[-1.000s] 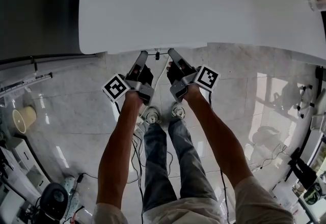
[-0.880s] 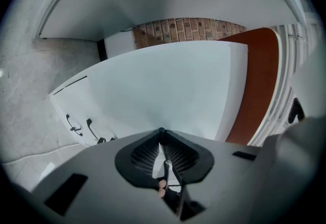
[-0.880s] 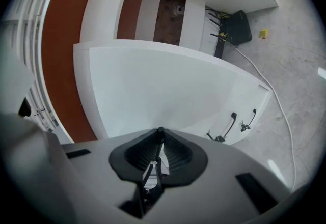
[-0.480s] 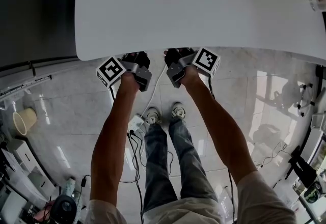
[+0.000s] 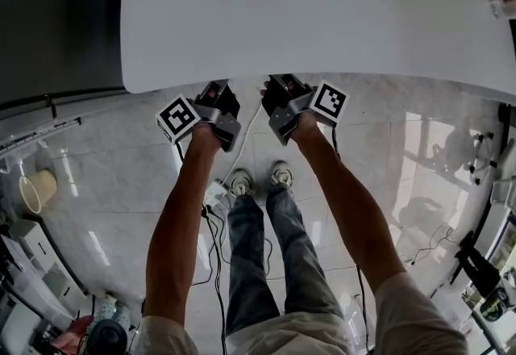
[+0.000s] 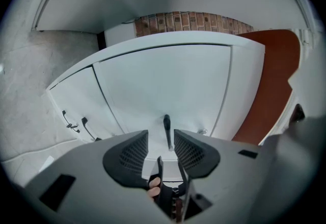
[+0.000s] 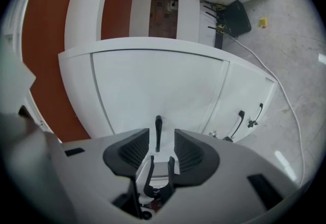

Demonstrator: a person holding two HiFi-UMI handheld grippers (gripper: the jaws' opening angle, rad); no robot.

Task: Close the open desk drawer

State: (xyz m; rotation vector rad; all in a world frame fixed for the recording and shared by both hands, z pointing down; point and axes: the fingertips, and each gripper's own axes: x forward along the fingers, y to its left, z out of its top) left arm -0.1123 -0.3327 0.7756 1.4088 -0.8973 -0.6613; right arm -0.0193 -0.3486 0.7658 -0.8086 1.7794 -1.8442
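The white desk top (image 5: 306,6) fills the upper head view. Both grippers reach under its front edge, the left gripper (image 5: 216,90) beside the right gripper (image 5: 279,85). In the left gripper view the white drawer front (image 6: 163,80) stands close ahead, with its dark handle (image 6: 166,129) just past the left gripper (image 6: 161,142). The right gripper view shows the same drawer front (image 7: 153,83) and handle (image 7: 158,132) ahead of the right gripper (image 7: 162,140). Both pairs of jaws have just been opening. The handle lines up with each gap, and no pad touches it.
A neighbouring white front carries two more dark handles (image 6: 85,127) (image 7: 238,122). A red-brown panel (image 6: 270,80) flanks the drawer unit. A black box (image 7: 237,17) and cables lie on the tiled floor. The person's feet (image 5: 258,179) stand just behind the grippers.
Both grippers pushed forward under the desk edge, then drew back slightly. Both pairs of jaws have spread apart from the handle.
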